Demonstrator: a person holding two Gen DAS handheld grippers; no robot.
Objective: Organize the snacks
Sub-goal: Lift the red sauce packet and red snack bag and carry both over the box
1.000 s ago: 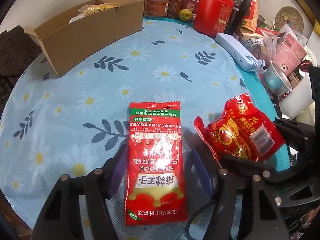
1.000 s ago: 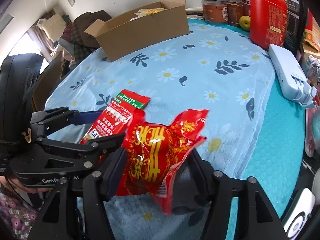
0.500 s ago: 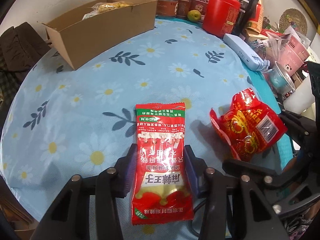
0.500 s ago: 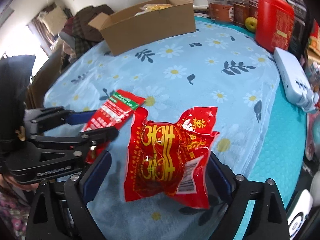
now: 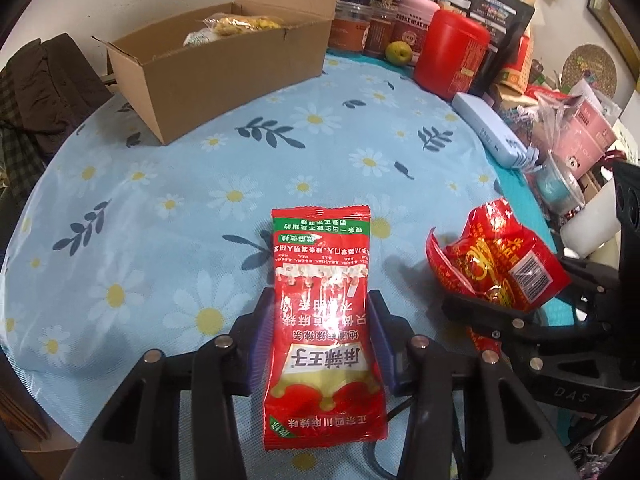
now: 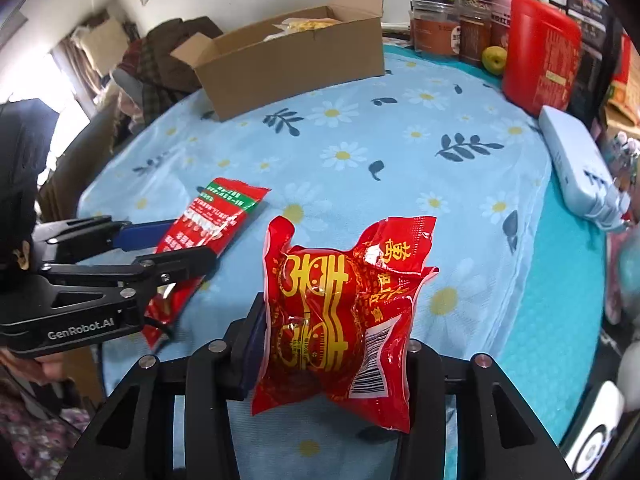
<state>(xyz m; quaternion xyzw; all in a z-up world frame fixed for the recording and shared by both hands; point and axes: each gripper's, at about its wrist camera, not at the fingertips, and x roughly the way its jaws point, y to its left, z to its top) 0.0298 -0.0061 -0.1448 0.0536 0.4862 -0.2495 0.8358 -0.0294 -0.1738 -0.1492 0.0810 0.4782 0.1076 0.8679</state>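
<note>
So both grippers are loaded up right now. The left gripper (image 5: pixel 322 324) is held low and level over the near edge of the table (image 5: pixel 168 208), pointing toward the far side, and its blue-padded fingers (image 5: pixel 262 320) are clamped on the sides of a flat, glossy red sachet with a green band and Chinese print (image 5: pixel 322 316). The sachet sticks out forward past the pads, its far end over the cloth; can't tell if that end touches.

The right gripper (image 6: pixel 334 332) sits just to the right of it, also low and pointing the same way, squeezing a puffy, crinkled red foil snack bag with gold characters and a barcode (image 6: pixel 340 316). That bag stands upright between the fingers, bulging and wrinkled at the top seam.

The table wears a soft light-blue cloth printed with daisies and dark leaves. At the far left side is an open brown cardboard box (image 5: pixel 224 68) with yellowish packets poking out. Along the far edge: a shiny red plastic canister (image 5: pixel 450 56), some jars, a small green fruit (image 5: pixel 398 52), and a long pale-blue plastic case (image 5: pixel 490 128) at the right edge.
</note>
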